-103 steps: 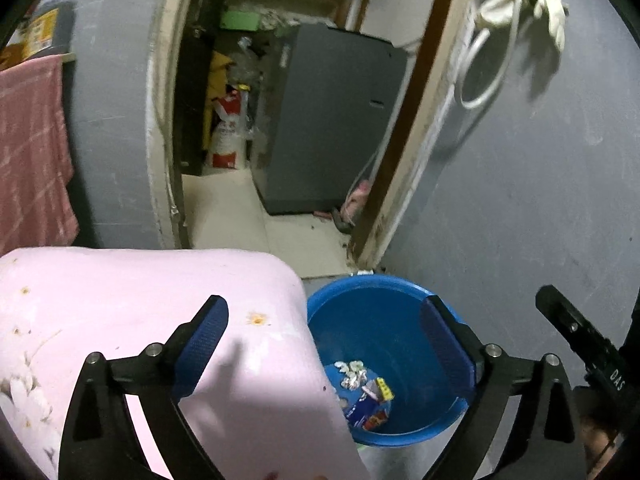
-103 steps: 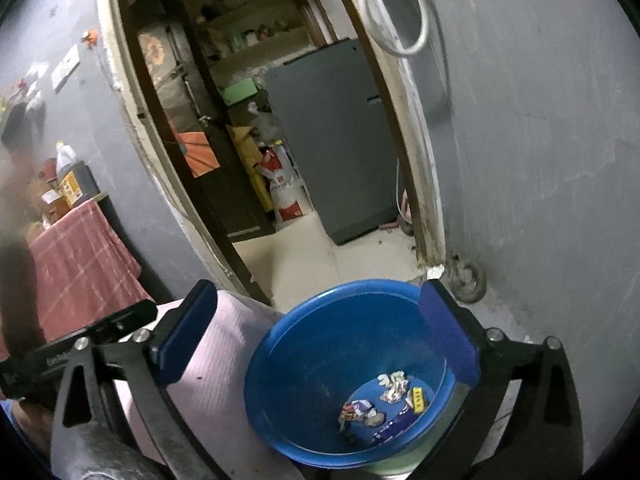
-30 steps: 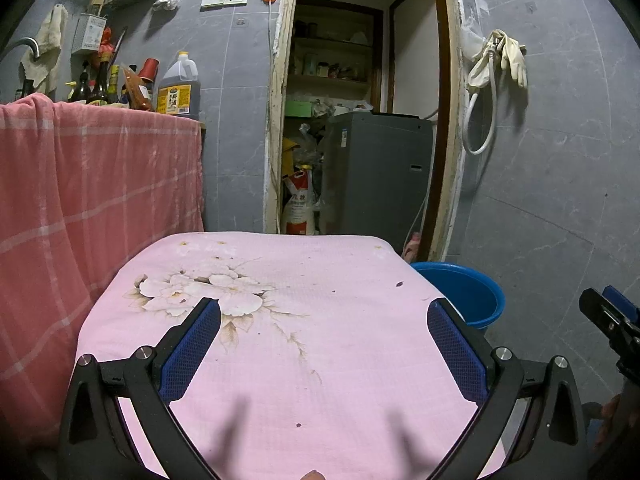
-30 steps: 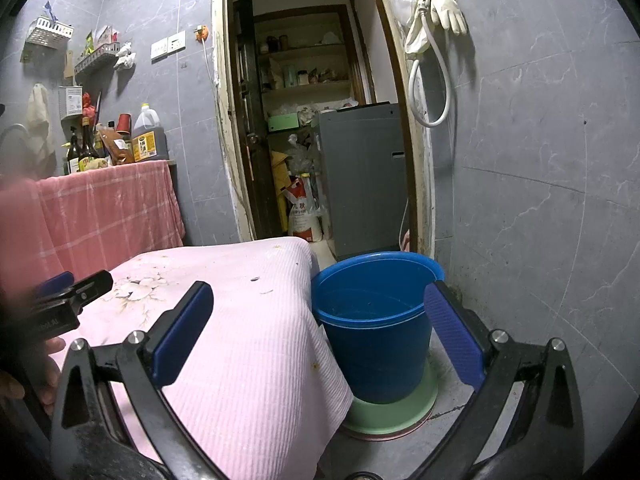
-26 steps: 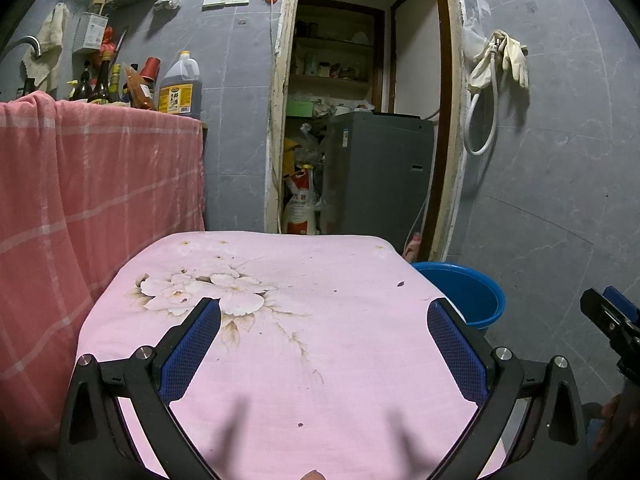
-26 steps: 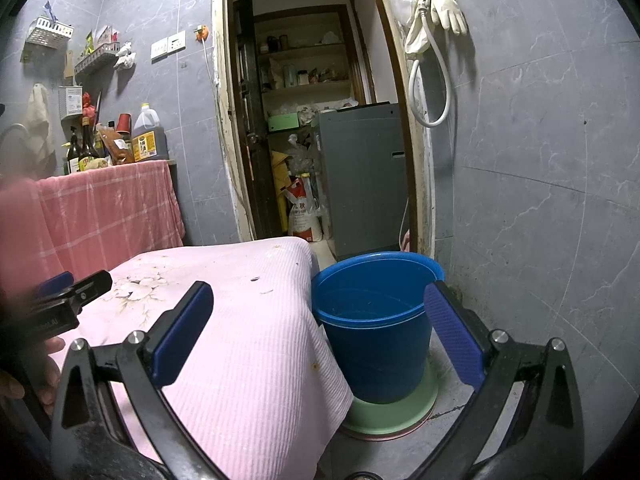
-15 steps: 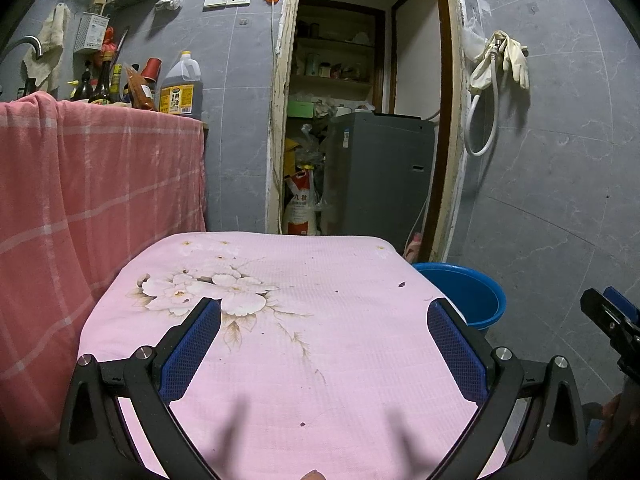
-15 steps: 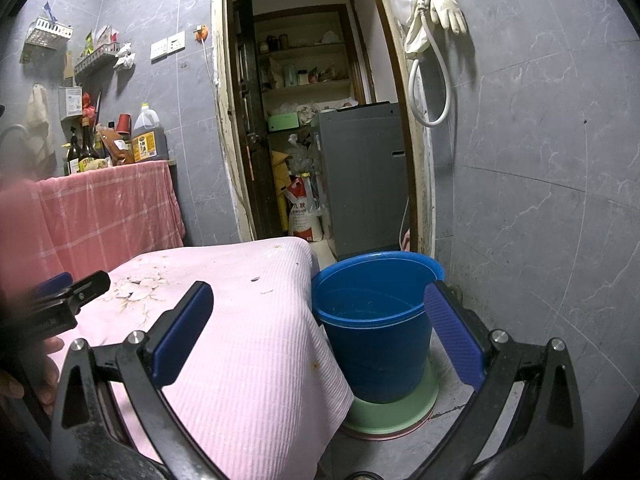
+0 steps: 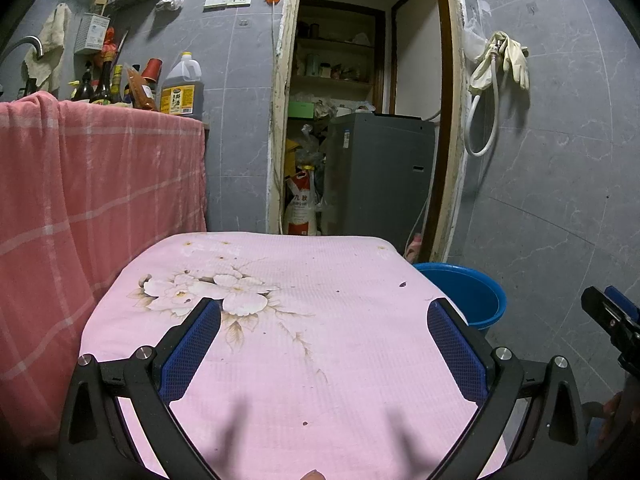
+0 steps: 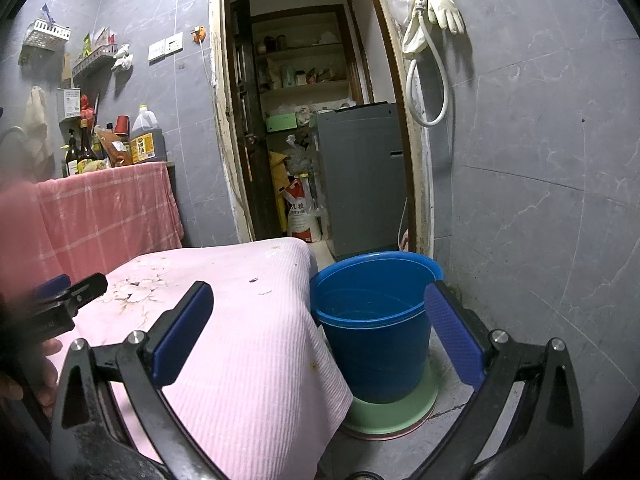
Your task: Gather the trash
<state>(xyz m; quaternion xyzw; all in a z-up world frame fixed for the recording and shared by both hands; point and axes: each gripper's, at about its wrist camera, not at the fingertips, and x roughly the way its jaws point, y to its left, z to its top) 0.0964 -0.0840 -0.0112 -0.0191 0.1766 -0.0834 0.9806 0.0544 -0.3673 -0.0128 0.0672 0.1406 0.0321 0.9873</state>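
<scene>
Hovering over the pink cloth [image 9: 320,332], the left gripper [image 9: 324,344] has its jaws spread wide and empty, blue pads [image 9: 188,348] well apart, with only bare fabric and a faded flower print [image 9: 208,292] between and ahead of them. A few dark specks dot the cloth near the right jaw, too small to tell what they are. Beyond the right jaw the cloth's far corner rounds off, and the blue bucket [image 9: 472,292] sits just past that edge, low against the grey tiled wall [image 9: 560,180]. To the left of the left jaw a red checked cloth [image 9: 80,208] hangs down close beside the pink edge, leaving a narrow gap. The right gripper [image 10: 320,336] is also released and holds nothing; its left jaw stands over the pink cloth's side edge, where the fabric drapes down, and its right jaw stands before the floor strip between bucket and wall. The bucket lies between these jaws, toward the right one, standing upright on a green base [image 10: 392,412], its rim just beside the drape; whether they touch cannot be told. Its inside is mostly hidden from this low angle, so the trash cannot be made out. Straight ahead an open doorway [image 10: 304,120] shows a grey cabinet [image 10: 360,180] and a white sack [image 10: 300,212].
</scene>
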